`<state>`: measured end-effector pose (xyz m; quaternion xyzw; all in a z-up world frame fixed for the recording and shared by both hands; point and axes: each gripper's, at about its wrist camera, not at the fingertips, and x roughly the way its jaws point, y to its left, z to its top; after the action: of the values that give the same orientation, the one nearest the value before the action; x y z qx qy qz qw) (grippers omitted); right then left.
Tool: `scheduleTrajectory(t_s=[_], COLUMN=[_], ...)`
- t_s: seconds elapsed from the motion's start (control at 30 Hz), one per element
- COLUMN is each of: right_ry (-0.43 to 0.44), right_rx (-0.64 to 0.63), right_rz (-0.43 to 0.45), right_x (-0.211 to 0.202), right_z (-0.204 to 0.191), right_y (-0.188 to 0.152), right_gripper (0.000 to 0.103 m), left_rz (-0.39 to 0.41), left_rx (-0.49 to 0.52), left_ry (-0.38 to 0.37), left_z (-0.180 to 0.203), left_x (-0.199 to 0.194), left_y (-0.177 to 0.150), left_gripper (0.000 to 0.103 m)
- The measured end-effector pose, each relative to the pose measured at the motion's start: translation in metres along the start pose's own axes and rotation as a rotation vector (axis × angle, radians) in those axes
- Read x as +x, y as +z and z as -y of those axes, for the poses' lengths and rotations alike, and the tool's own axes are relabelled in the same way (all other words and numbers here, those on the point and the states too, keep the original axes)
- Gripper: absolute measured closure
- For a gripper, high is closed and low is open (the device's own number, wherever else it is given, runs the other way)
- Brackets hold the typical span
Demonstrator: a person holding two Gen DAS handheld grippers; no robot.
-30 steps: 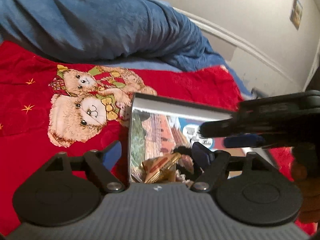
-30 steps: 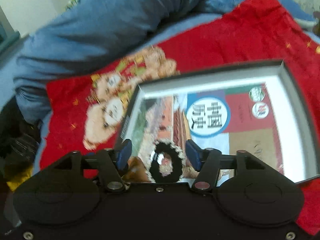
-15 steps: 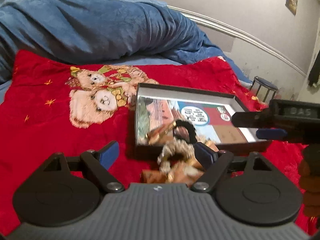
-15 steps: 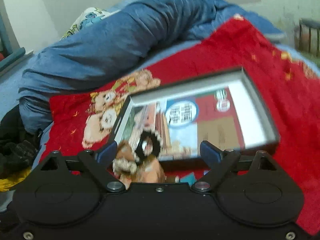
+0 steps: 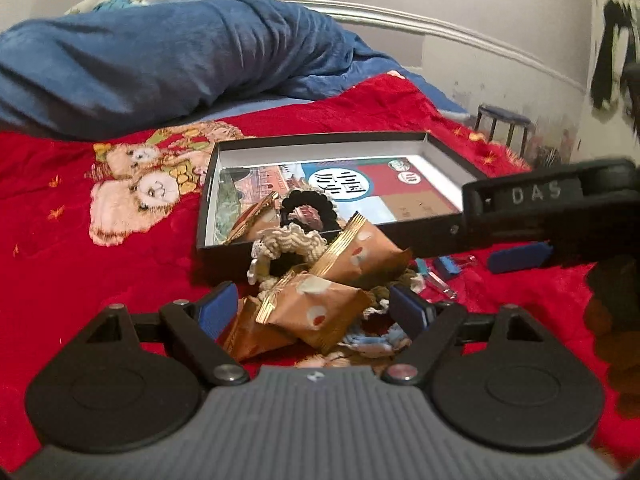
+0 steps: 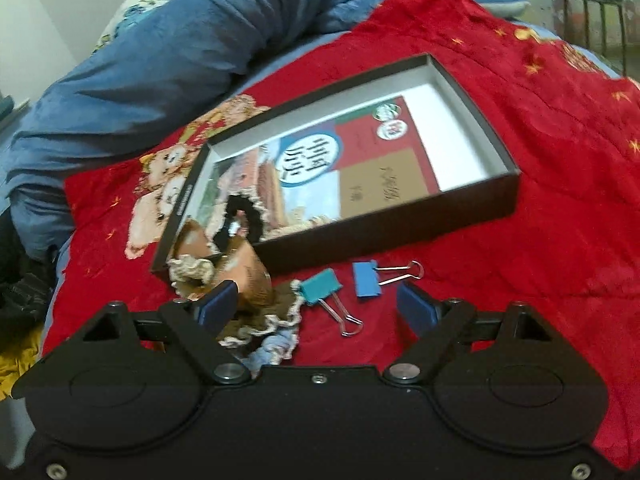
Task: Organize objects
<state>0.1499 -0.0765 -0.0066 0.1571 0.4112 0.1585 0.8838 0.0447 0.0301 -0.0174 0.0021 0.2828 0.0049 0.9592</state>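
Both hand-held grippers wide open, empty, over clutter on bed.
I see box (image 6: pixel 472 216) on red blanket (image 6: pixel 540 128), long axis running left-right; right hand-held gripper (image 6: pixel 316 300) reads "DAS"; left hand-held gripper (image 5: pixel 312 304) straddles snack packets (image 5: pixel 320 308).

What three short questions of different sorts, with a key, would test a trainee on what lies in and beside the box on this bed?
1. True or false: the black scrunchie lies inside the black box.
2. Multiple choice: the two binder clips lie (A) in the box, (B) on the red blanket in front of the box, (C) on the blue duvet.
3. Fill in: the brown snack packets sit between the open fingers of the ____ hand-held gripper.

Key
1. True.
2. B: the teal binder clip and the blue binder clip both lie outside the box.
3. Left; nothing is gripped.
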Motion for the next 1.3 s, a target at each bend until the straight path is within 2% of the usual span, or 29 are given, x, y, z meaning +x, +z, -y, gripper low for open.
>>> scheduleTrajectory(t_s=[0.07,0.17,0.23,0.3,0.33,0.37,0.47,0.6,0.63,0.7,0.8,1.0,1.1,1.17,1.3], right_ry=[-0.016,-0.012,0.014,0.041,0.056,0.072,0.084,0.1,0.105,0.113,0.113,0.099,0.114,0.135,0.146], right_rx=[0.029,0.081,0.088,0.065,0.054,0.047,0.031,0.08,0.092,0.105,0.099,0.102,0.116,0.139,0.103], right_rz=[-0.012,-0.039,-0.061,-0.081,-0.094,-0.107,-0.117,-0.113,-0.11,-0.111,-0.117,-0.105,-0.115,-0.128,-0.134], right_x=[0.004,0.01,0.013,0.016,0.019,0.021,0.027,0.036,0.038,0.04,0.04,0.04,0.041,0.041,0.036], right_z=[0.005,0.013,0.013,0.007,0.004,0.0,-0.01,-0.012,-0.011,-0.011,-0.01,-0.01,-0.011,-0.009,-0.009], right_y=[0.001,0.002,0.002,0.001,0.0,0.0,-0.002,-0.002,-0.001,0.0,0.001,-0.005,-0.005,-0.004,-0.004], right_gripper=[0.024,0.029,0.036,0.042,0.048,0.05,0.056,0.056,0.056,0.056,0.064,0.065,0.076,0.078,0.09], left_rz=[0.026,0.009,0.012,-0.014,-0.038,-0.058,-0.08,-0.075,-0.063,-0.047,-0.051,-0.074,-0.079,-0.081,-0.092], left_rx=[0.057,0.096,0.098,0.101,0.106,0.117,0.167,0.094,0.09,0.097,0.096,0.051,0.05,0.061,0.06], left_ry=[0.047,0.044,0.035,0.015,-0.003,-0.012,-0.017,-0.014,-0.005,0.013,0.007,0.012,0.014,0.029,0.039], left_z=[0.003,0.001,-0.001,-0.002,-0.002,-0.001,0.004,-0.003,-0.004,-0.004,-0.004,-0.005,-0.005,-0.003,-0.002], left_x=[0.005,0.017,0.021,0.024,0.028,0.03,0.03,0.023,0.021,0.016,0.016,0.017,0.013,0.009,0.002], left_y=[0.0,0.003,0.003,0.001,0.001,0.0,-0.001,-0.002,-0.002,-0.001,0.001,0.002,0.001,0.0,-0.002], left_gripper=[0.014,0.014,0.019,0.035,0.038,0.05,0.051,0.051,0.051,0.059,0.059,0.059,0.061,0.062,0.064])
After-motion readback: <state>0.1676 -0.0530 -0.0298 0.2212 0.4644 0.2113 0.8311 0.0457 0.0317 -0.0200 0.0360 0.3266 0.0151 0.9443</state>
